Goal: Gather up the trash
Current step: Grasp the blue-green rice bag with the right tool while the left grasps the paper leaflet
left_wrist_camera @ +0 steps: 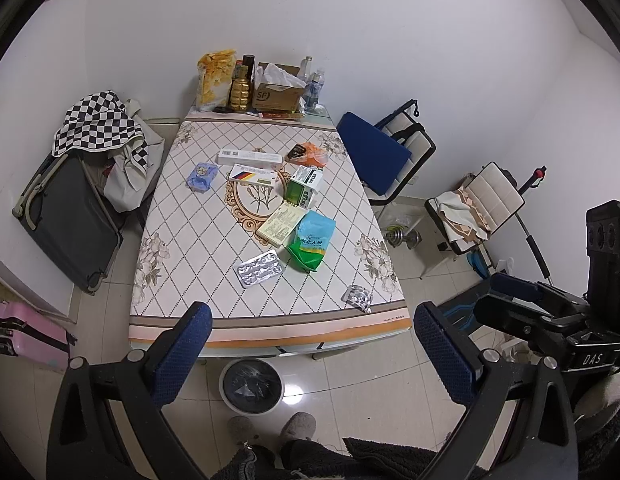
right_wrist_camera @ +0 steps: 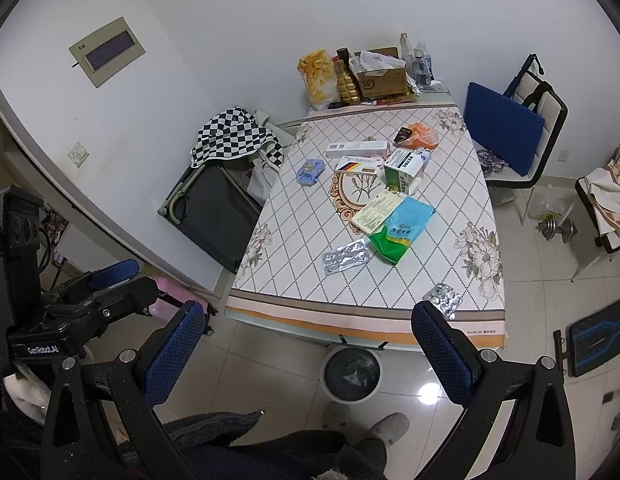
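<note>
Trash lies on the patterned table (left_wrist_camera: 189, 248) (right_wrist_camera: 293, 240): a blue-green rice bag (left_wrist_camera: 312, 242) (right_wrist_camera: 402, 230), two silver blister packs (left_wrist_camera: 259, 269) (left_wrist_camera: 358, 297) (right_wrist_camera: 346, 257) (right_wrist_camera: 444, 297), several medicine boxes (left_wrist_camera: 303, 186) (right_wrist_camera: 402, 170), a long white box (left_wrist_camera: 249, 157), a blue packet (left_wrist_camera: 201, 176) (right_wrist_camera: 310, 172) and an orange wrapper (left_wrist_camera: 312, 152) (right_wrist_camera: 420, 134). A bin with a black liner (left_wrist_camera: 251, 386) (right_wrist_camera: 352, 374) stands on the floor under the table's near edge. My left gripper (left_wrist_camera: 312, 354) and right gripper (right_wrist_camera: 307, 352) are open and empty, held before the near edge.
A snack bag (left_wrist_camera: 213, 80), bottles and a cardboard box (left_wrist_camera: 275, 94) stand at the table's far end. A dark suitcase (left_wrist_camera: 69, 224) leans at the left, a pink one (left_wrist_camera: 25, 334) lies nearer. Chairs (left_wrist_camera: 386, 156) and dumbbells (left_wrist_camera: 406, 236) are at the right.
</note>
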Action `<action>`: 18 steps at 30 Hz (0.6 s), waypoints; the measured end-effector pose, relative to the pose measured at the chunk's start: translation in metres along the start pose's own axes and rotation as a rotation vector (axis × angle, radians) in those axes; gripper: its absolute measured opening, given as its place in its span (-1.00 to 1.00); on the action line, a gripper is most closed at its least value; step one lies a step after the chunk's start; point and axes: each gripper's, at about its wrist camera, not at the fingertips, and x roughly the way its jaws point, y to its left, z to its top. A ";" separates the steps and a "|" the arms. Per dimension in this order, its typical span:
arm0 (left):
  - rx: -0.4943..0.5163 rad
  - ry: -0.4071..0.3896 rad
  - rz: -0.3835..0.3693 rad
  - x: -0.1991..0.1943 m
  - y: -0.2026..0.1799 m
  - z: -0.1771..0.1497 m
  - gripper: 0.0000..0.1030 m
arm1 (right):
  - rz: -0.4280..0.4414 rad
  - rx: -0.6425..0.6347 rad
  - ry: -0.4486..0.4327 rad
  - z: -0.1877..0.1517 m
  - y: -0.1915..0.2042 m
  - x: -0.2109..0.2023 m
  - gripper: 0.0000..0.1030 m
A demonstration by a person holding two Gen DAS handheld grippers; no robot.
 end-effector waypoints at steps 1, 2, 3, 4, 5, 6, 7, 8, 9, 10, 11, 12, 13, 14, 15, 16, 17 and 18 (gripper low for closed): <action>0.001 0.001 -0.001 0.000 0.001 0.000 1.00 | -0.001 0.001 0.001 0.000 0.001 0.001 1.00; -0.007 0.000 0.005 -0.001 -0.007 -0.003 1.00 | -0.002 0.001 0.002 -0.001 0.002 0.003 1.00; -0.006 0.000 0.004 -0.001 -0.006 -0.003 1.00 | -0.003 0.000 0.003 -0.002 0.004 0.004 1.00; -0.005 0.002 0.002 -0.001 -0.006 -0.003 1.00 | -0.005 0.002 0.004 -0.002 0.006 0.005 1.00; -0.003 0.003 0.000 -0.001 -0.005 -0.003 1.00 | -0.006 0.002 0.005 -0.004 0.007 0.008 1.00; -0.002 0.004 -0.001 -0.001 -0.004 -0.002 1.00 | -0.007 0.003 0.006 -0.004 0.009 0.010 1.00; -0.002 0.005 -0.003 0.000 -0.003 -0.002 1.00 | -0.009 0.005 0.007 -0.004 0.011 0.012 1.00; -0.001 0.006 -0.005 0.000 -0.001 -0.002 1.00 | -0.009 0.006 0.005 -0.005 0.010 0.011 1.00; 0.000 0.007 -0.005 0.001 0.000 -0.001 1.00 | -0.010 0.009 0.006 -0.005 0.011 0.013 1.00; 0.000 0.004 0.001 0.002 0.002 0.000 1.00 | -0.012 0.014 0.006 -0.005 0.012 0.015 1.00; -0.001 -0.003 0.021 0.003 0.004 0.001 1.00 | -0.014 0.021 0.007 -0.003 0.011 0.019 1.00; 0.000 -0.020 0.059 0.006 0.007 0.002 1.00 | -0.018 0.030 0.007 -0.003 0.012 0.022 1.00; 0.007 -0.040 0.120 0.011 0.009 0.004 1.00 | -0.024 0.045 0.007 -0.002 0.010 0.025 1.00; 0.018 -0.055 0.192 0.020 0.017 0.005 1.00 | -0.035 0.075 0.009 0.000 0.007 0.031 1.00; 0.033 -0.068 0.259 0.030 0.021 0.006 1.00 | -0.048 0.102 0.014 0.000 0.003 0.038 1.00; 0.048 -0.076 0.320 0.042 0.026 0.007 1.00 | -0.080 0.145 0.025 -0.001 -0.004 0.051 1.00; 0.060 -0.078 0.372 0.057 0.032 0.007 1.00 | -0.105 0.180 0.036 0.002 -0.011 0.061 1.00; 0.067 -0.073 0.410 0.070 0.039 0.008 1.00 | -0.128 0.222 0.045 0.002 -0.021 0.074 1.00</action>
